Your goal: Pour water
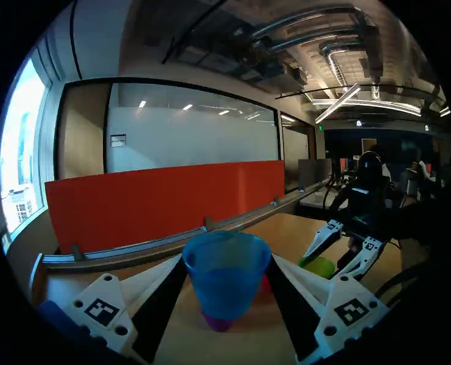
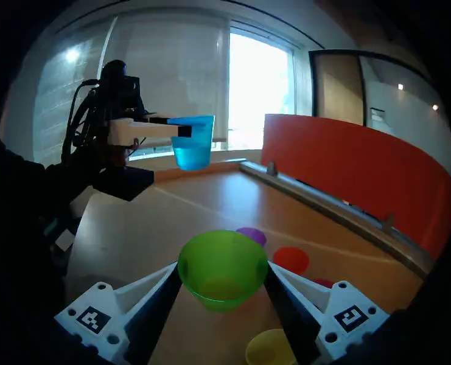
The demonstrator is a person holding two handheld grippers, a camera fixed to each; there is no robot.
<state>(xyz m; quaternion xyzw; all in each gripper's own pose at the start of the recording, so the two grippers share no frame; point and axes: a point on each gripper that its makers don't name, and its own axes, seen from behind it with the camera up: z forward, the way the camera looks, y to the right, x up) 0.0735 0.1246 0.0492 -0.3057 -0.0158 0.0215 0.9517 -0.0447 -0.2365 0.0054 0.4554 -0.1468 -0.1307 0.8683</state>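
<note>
Pinching a blue cup (image 1: 226, 274) in the left tool (image 1: 226, 263), with both fingers pressed against its sides, upright and raised well above the tabletop (image 2: 164, 225). Pinching a green cup (image 2: 223, 277) the same way in the right tool (image 2: 223, 266), mouth up and low down; cannot tell whether resting on the tabletop or just off it. From the right tool, looking up at the blue cup ahead and to the left, well apart from the green one. Cannot tell whether either holds water, with walls too tinted to show a level. Probably about to bring the two together for the pour, with nothing lined up yet. Could spill onto the tabletop by tipping the blue cup before getting its lip over the green mouth, or by tipping too fast from that height. Could also twist the blue cup in the grip, clamping only a smooth tapered wall between two fingers. Could likewise let the green cup slip under added weight. Worth minding the loose cups around the right tool: a purple cup (image 2: 251, 235) and an orange cup (image 2: 291, 258) just beyond its fingertips, and a yellow cup (image 2: 274, 347) close under the green one, all easily knocked by swinging or lowering either tool carelessly.
</note>
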